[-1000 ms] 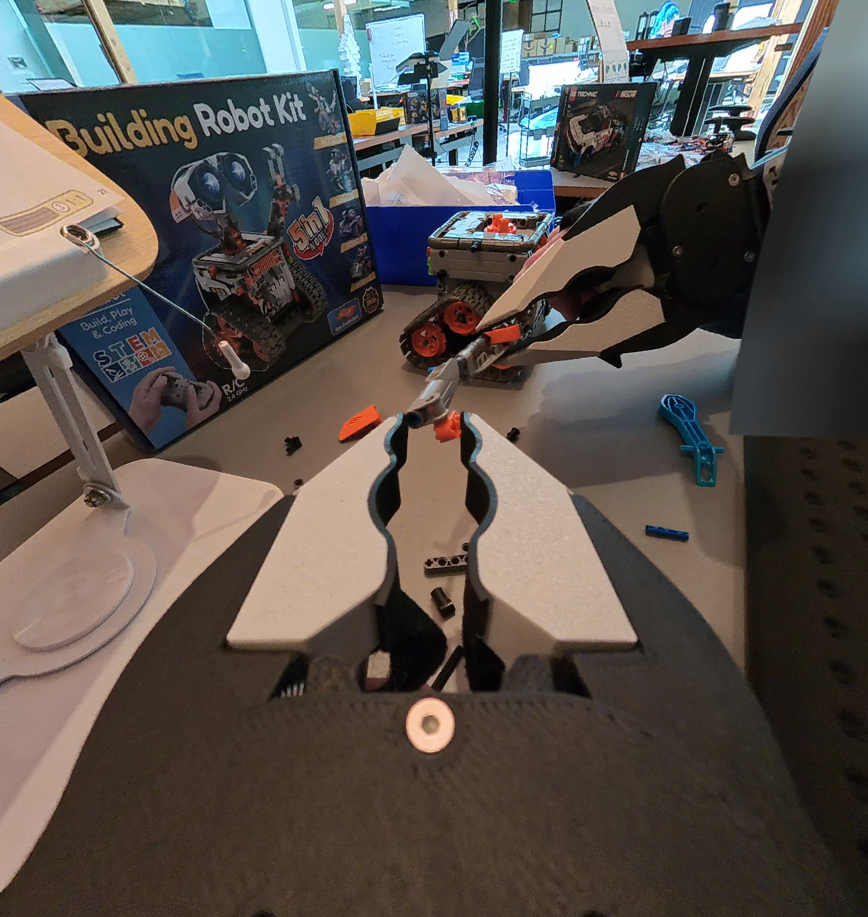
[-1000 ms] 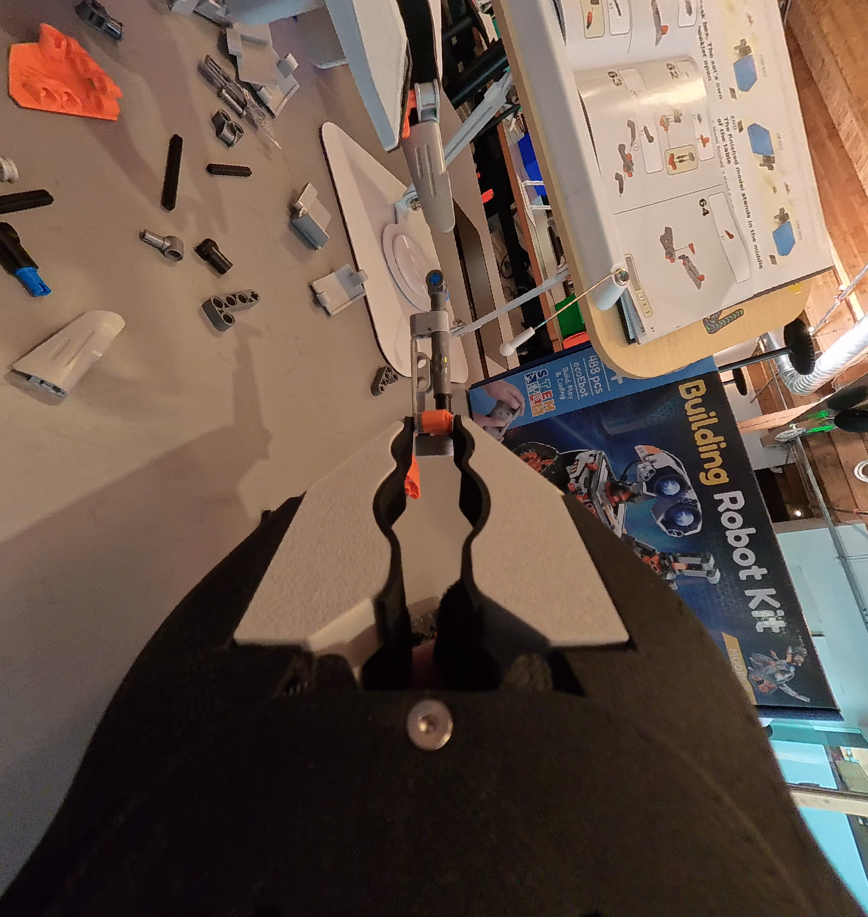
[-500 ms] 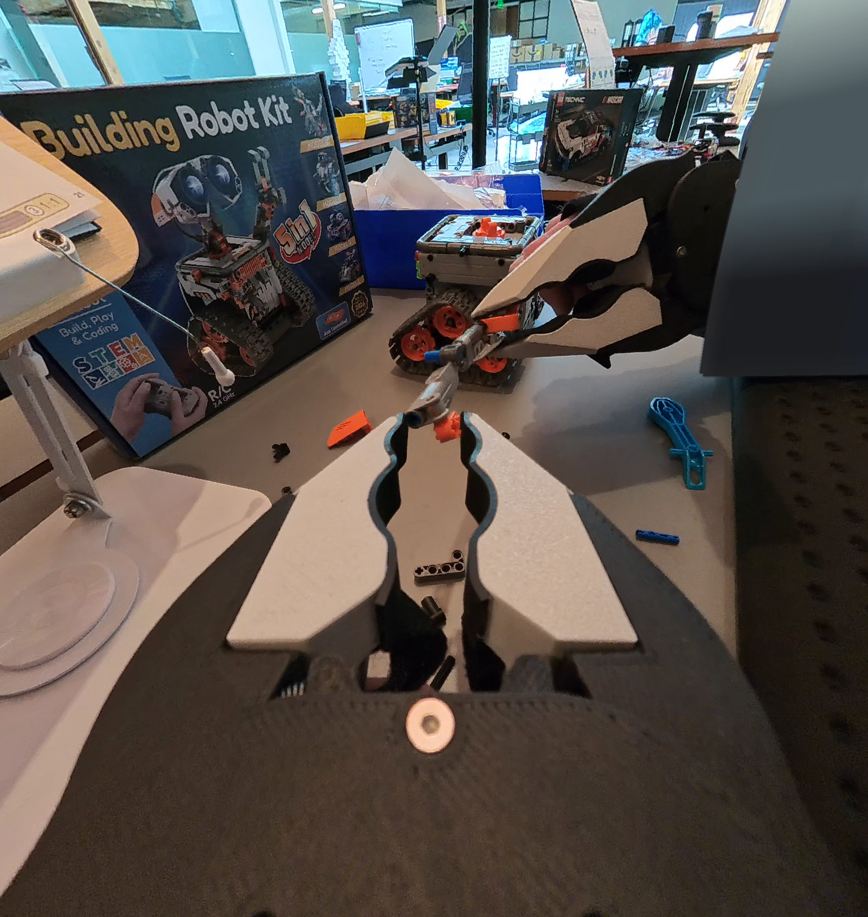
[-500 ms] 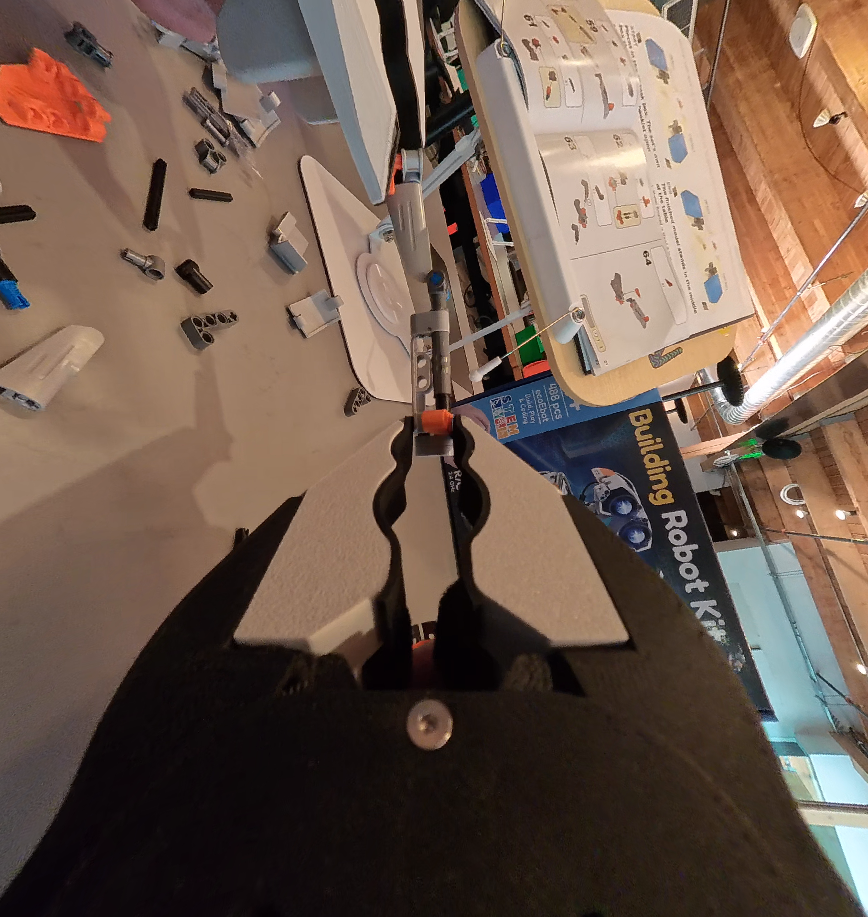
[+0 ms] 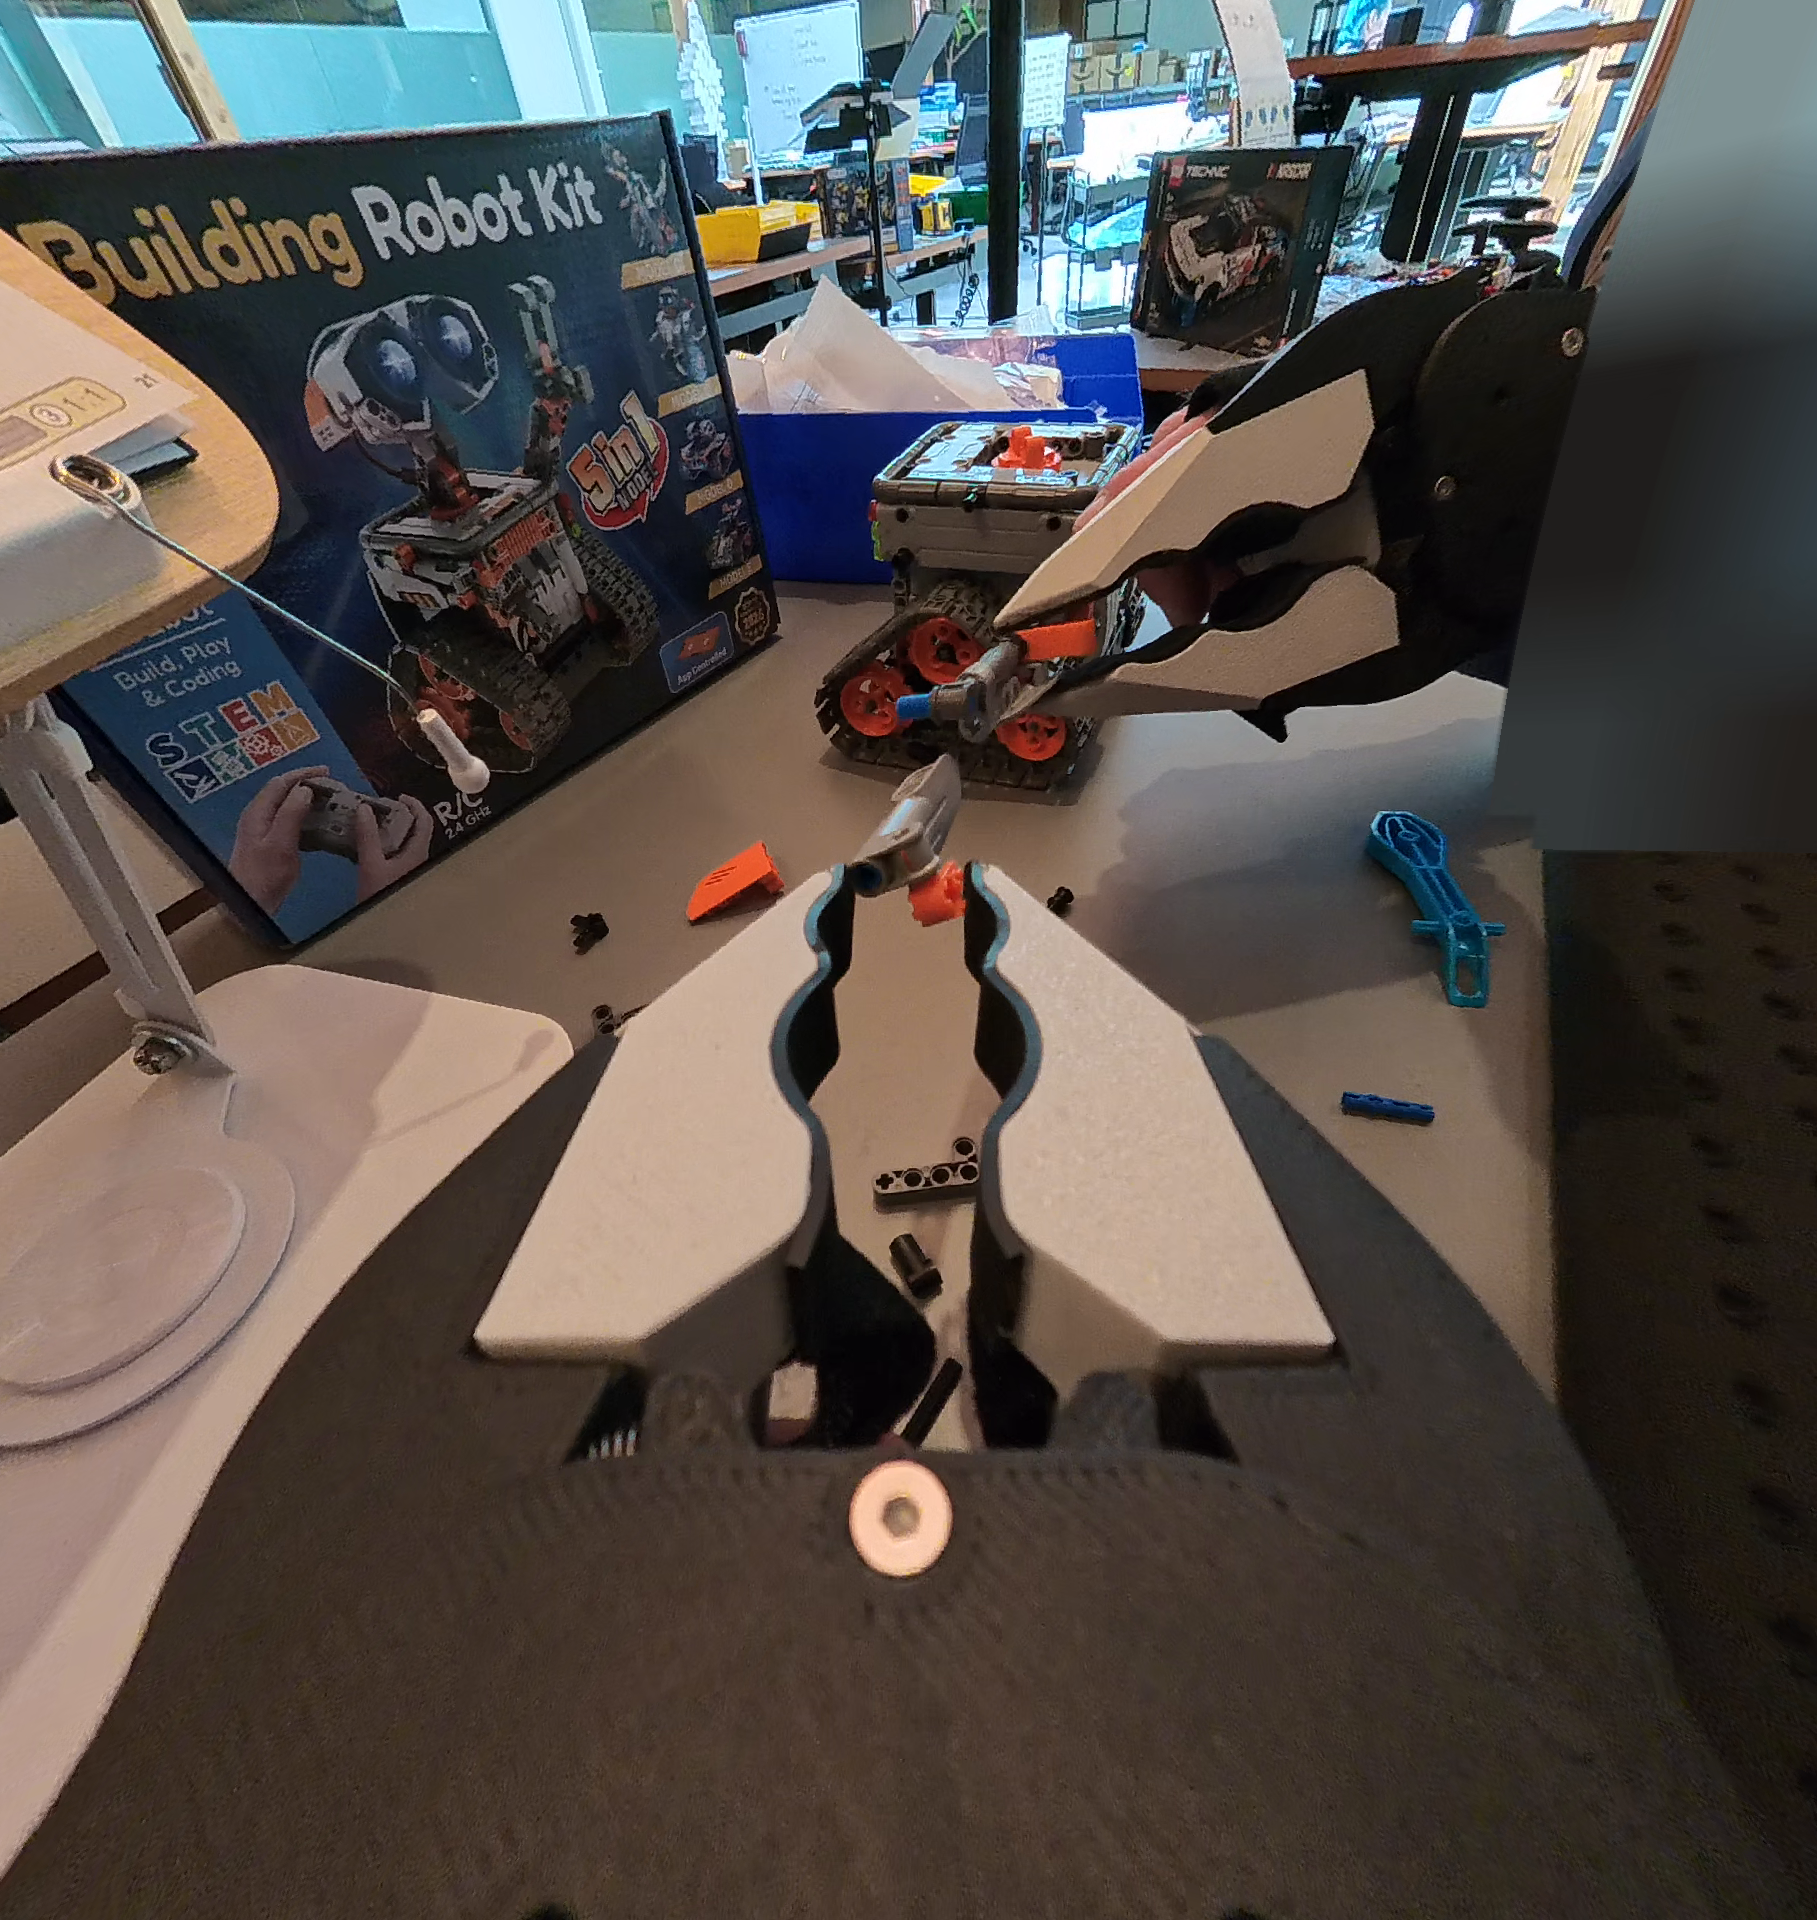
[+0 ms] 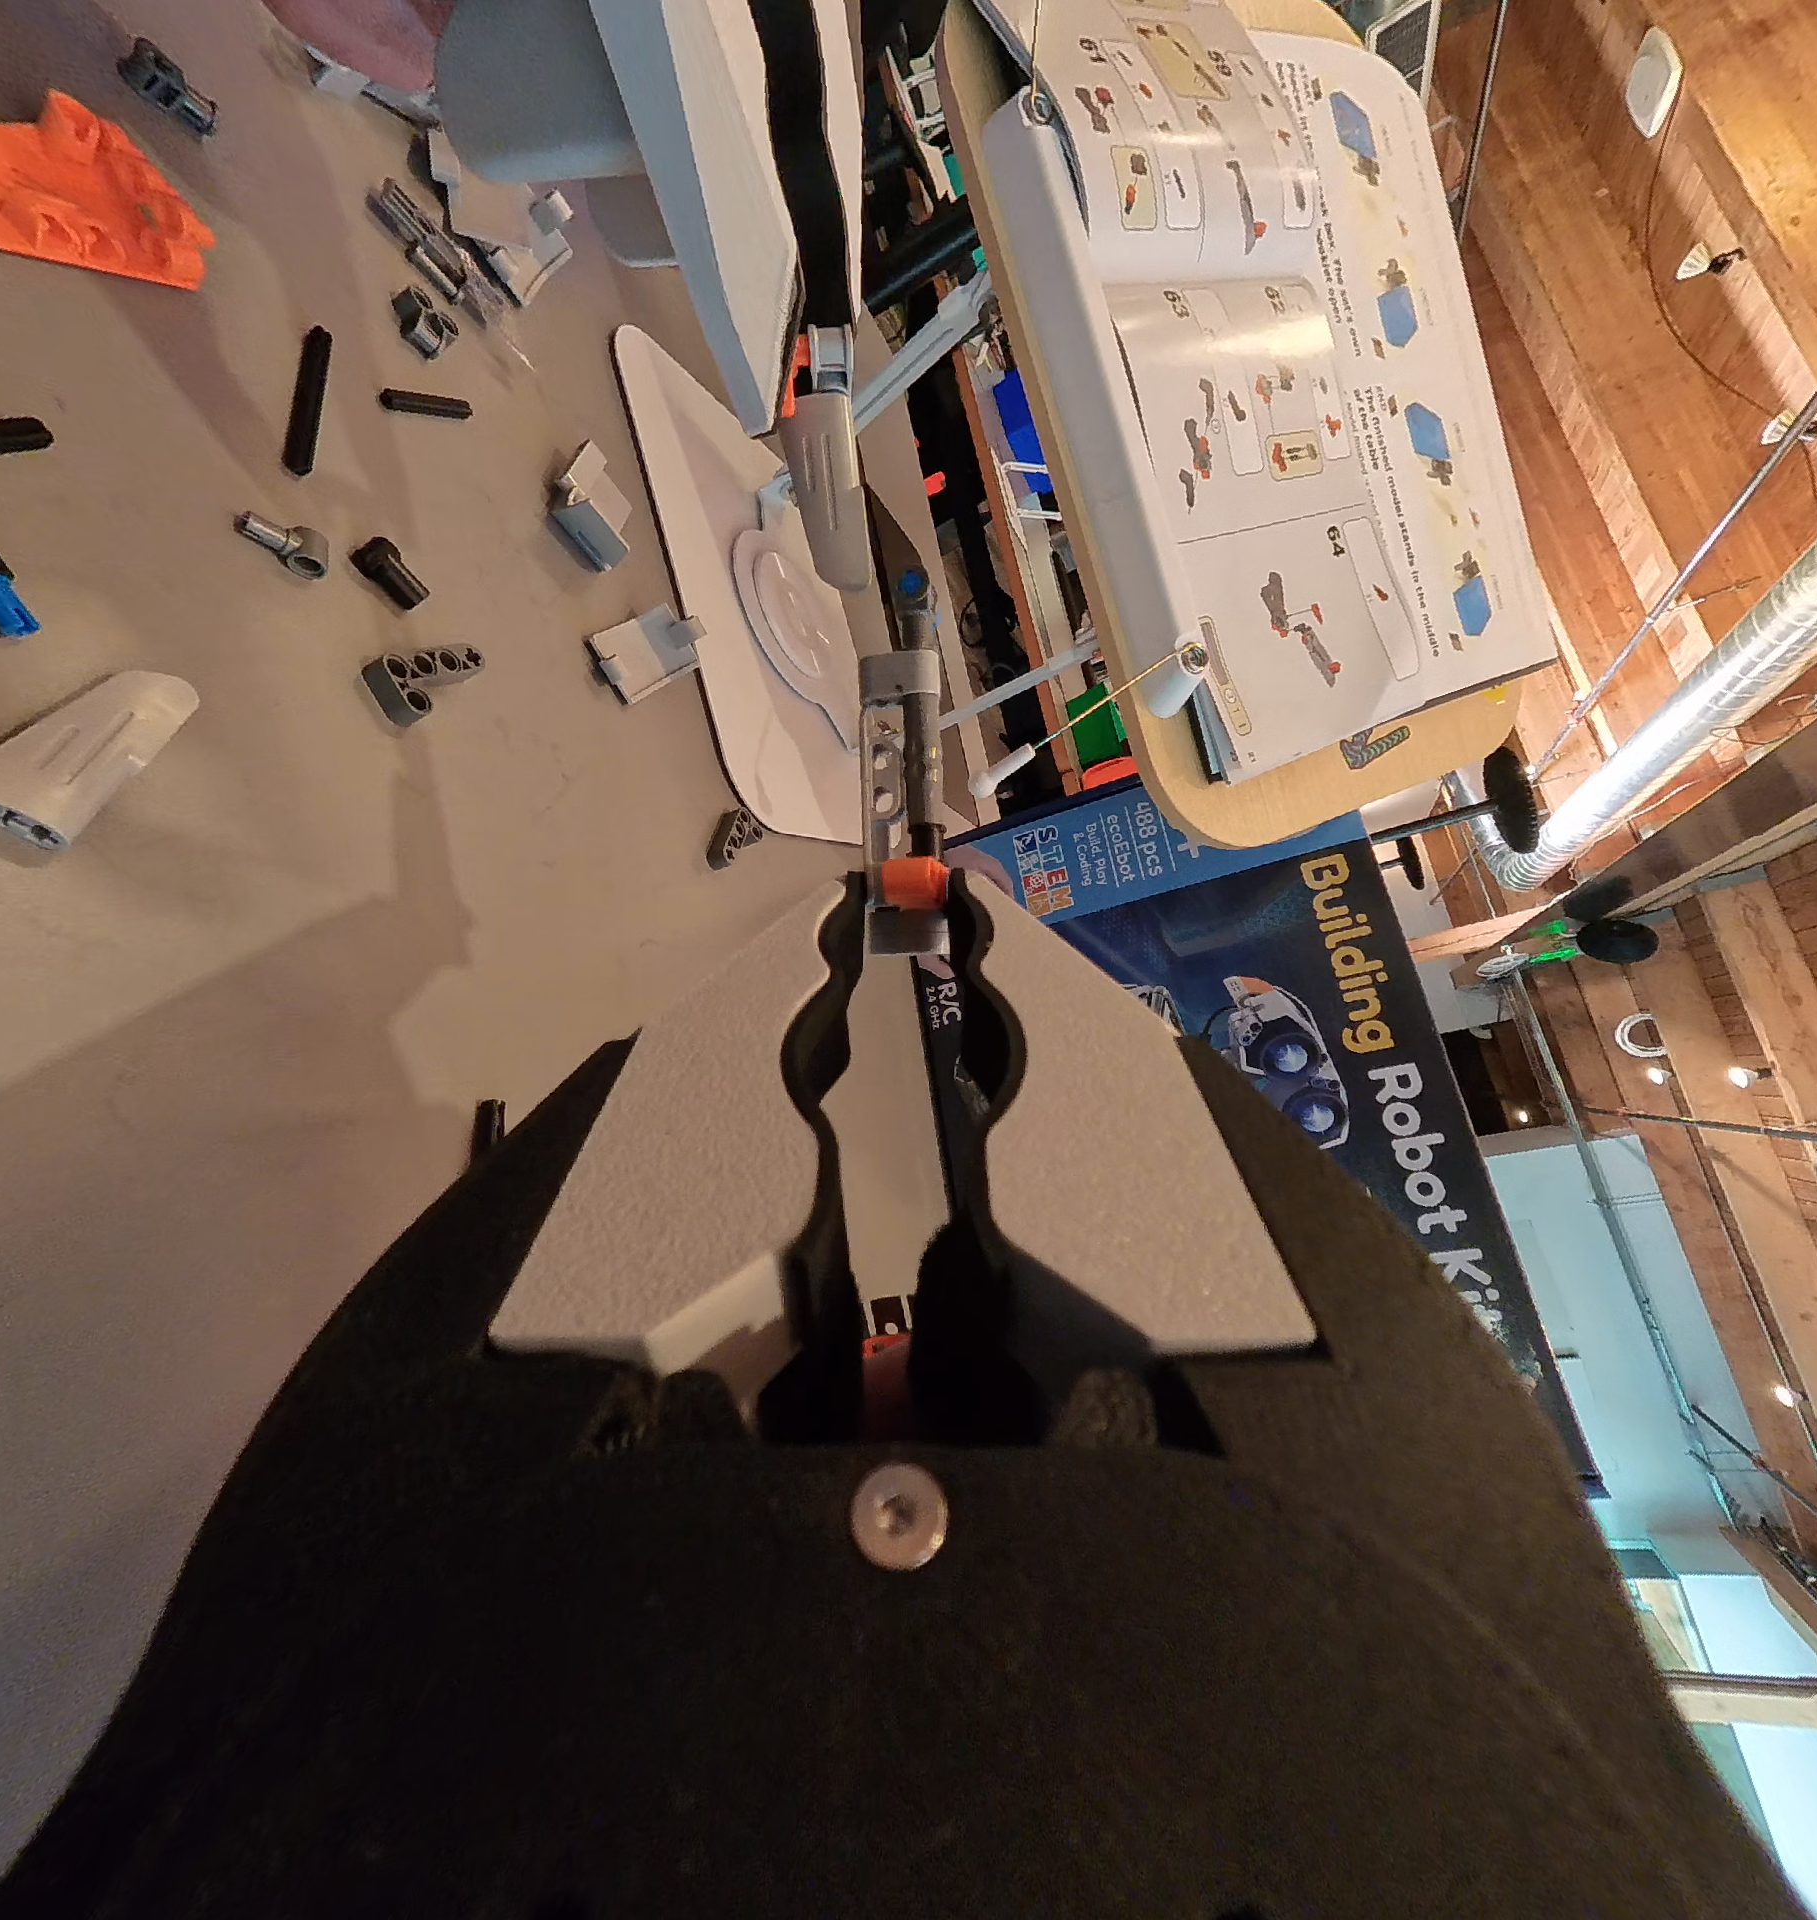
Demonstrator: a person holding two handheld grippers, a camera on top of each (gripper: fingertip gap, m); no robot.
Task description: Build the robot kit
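Two grippers, both clamped on small brick sub-assemblies held in the air above the table.

Left gripper (image 5: 899,883): fingers narrow, tips pinching a grey tapered panel piece (image 5: 919,821) with an orange connector (image 5: 935,894) at its base. Piece points up and away, toward the other gripper.

Right gripper (image 6: 906,902): fingers narrow, closed on a grey beam-and-axle assembly (image 6: 899,748) with an orange bush (image 6: 909,878) right at the tips and a blue pin (image 6: 910,582) at the far end. In the left wrist view the same gripper (image 5: 1029,665) comes in from the right, blue pin end aimed at the grey panel piece.

Gap: the two held pieces are near, not touching. Pin end and panel tip sit just apart in both views. So both parts are picked and lined up roughly; not joined.

Around them:
- Tracked robot chassis (image 5: 971,582) with orange wheels, on the table (image 5: 1247,790) behind the right gripper's tips.
- Kit box (image 5: 384,468) standing to the left of it.
- Open instruction booklet (image 6: 1288,343) on a wooden stand (image 6: 1351,800), white base plate (image 5: 208,1164) below.
- Loose parts scattered: orange wedge panel (image 5: 738,881), blue brick separator tool (image 5: 1434,904), dark grey short beam (image 5: 930,1177), white fairing piece (image 6: 73,758), black axles (image 6: 306,400).
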